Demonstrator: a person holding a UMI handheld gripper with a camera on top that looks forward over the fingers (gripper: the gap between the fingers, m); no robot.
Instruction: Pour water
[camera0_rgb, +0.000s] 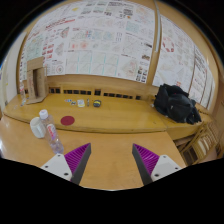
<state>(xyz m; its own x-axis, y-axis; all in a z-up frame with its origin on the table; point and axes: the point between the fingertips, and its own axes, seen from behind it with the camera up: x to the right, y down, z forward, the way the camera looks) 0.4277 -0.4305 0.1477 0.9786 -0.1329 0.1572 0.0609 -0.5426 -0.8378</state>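
A clear plastic bottle (51, 136) with a pink label and a white cap lies tilted on the wooden table (115, 120), left of and just ahead of my left finger. A small white cup (38, 127) stands beside it on its far left. A round red lid or coaster (68, 120) lies just beyond the bottle. My gripper (113, 160) is open and empty, with its purple pads (79, 157) wide apart over bare table.
A black bag (176, 103) sits at the far right of the table. Small items (88, 102) lie along the table's far edge. A wooden box (35, 82) stands at the far left. Posters cover the back wall (105, 40). A chair (205, 140) stands at the right.
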